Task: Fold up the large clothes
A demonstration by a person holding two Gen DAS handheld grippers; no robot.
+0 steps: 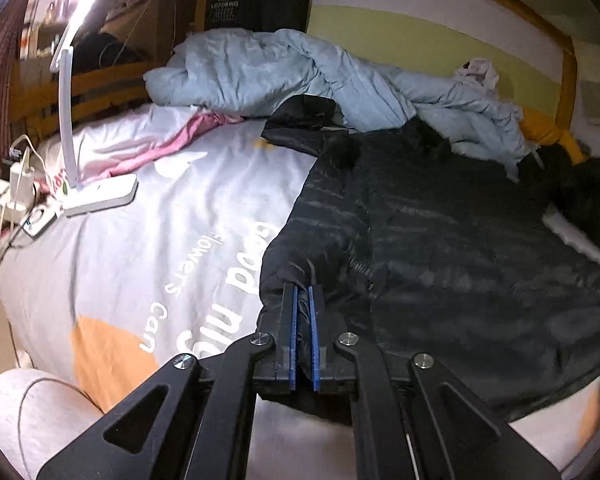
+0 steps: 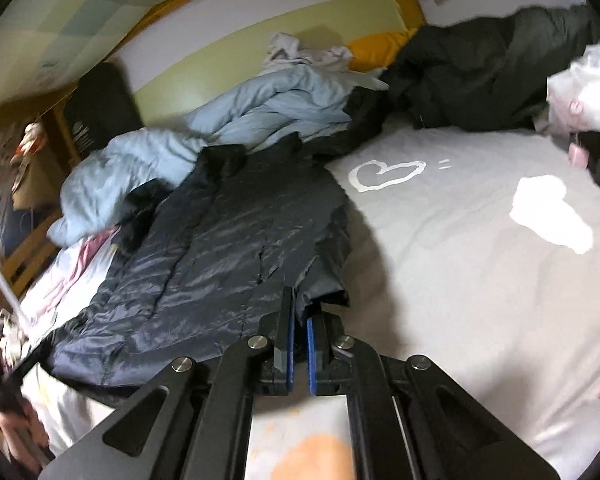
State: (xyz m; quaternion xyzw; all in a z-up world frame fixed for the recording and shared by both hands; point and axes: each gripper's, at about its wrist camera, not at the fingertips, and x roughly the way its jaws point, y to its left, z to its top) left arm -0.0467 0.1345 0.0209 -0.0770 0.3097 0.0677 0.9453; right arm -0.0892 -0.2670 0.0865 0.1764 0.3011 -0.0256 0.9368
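Note:
A large black puffer jacket lies spread on the grey bedcover. My left gripper is shut on the end of the jacket's left sleeve, at the jacket's near left side. In the right wrist view the same jacket lies to the left, and my right gripper is shut on the jacket's near right corner, at a sleeve or hem edge. The far collar has dark fur trim.
A crumpled light blue jacket lies at the bed's far side, with pink cloth beside it. A white desk lamp and chargers sit at the left edge. Dark clothes pile at the far right. A wooden bed frame runs behind.

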